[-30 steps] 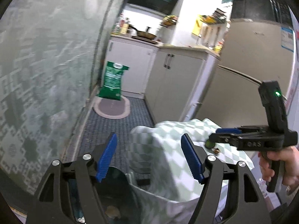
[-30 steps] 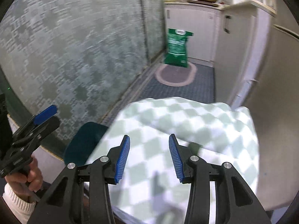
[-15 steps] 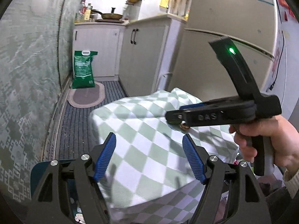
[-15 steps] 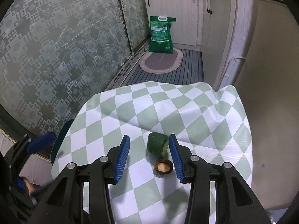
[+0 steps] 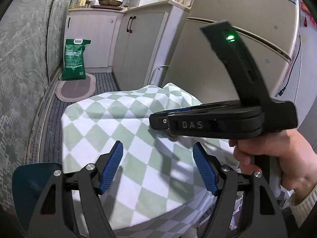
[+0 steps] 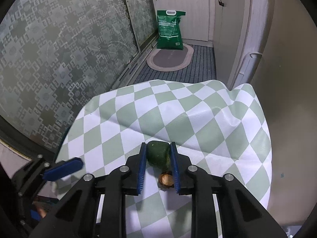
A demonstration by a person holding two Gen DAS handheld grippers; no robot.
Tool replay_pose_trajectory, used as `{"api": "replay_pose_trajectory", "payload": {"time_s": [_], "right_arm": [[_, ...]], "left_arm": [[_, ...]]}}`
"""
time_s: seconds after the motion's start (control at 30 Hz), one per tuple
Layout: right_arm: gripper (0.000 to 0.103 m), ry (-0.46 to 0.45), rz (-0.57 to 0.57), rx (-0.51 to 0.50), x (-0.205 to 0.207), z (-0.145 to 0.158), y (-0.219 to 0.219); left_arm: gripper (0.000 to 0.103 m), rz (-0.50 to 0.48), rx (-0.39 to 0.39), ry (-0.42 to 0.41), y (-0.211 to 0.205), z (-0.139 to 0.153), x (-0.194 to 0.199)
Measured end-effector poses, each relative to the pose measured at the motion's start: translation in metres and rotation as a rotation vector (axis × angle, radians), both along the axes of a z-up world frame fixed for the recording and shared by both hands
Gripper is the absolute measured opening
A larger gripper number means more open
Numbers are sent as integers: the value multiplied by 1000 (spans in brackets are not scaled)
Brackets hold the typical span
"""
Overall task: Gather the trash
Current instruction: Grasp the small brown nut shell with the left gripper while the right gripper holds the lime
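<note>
In the right wrist view my right gripper (image 6: 158, 154) is shut on a dark green piece of fruit peel (image 6: 157, 154) lying on the green-and-white checked tablecloth (image 6: 198, 123). A small brown nut shell (image 6: 166, 179) lies on the cloth just under the right finger. In the left wrist view my left gripper (image 5: 157, 166) is open and empty above the near part of the cloth (image 5: 118, 123). The right gripper (image 5: 218, 123) crosses that view from the right, held by a hand; the peel is hidden there. A dark blue bin (image 5: 33, 180) stands at the lower left.
A patterned glass door (image 6: 59, 59) runs along the left. A green sack (image 6: 170, 32) and an oval mat (image 6: 170, 58) lie on the floor by white cabinets (image 5: 138, 45). A fridge (image 5: 247, 39) stands right of the table.
My right gripper has come down and closed on the green peel. My left gripper has moved up and right, over the cloth, still open.
</note>
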State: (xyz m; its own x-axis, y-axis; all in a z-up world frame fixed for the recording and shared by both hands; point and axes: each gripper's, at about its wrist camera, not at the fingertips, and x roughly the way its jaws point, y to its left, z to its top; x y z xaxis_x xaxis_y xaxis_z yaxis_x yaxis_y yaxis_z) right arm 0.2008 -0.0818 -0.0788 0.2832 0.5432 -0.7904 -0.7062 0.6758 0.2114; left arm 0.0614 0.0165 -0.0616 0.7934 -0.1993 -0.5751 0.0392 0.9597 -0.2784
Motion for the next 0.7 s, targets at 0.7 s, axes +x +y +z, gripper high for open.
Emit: {"api": "replay_pose_trajectory", "payload": {"time_s": [0.7], "right_arm": [[22, -33, -23, 171, -5, 34, -91]], "left_arm": [[50, 65, 124, 111, -51, -11, 55]]}}
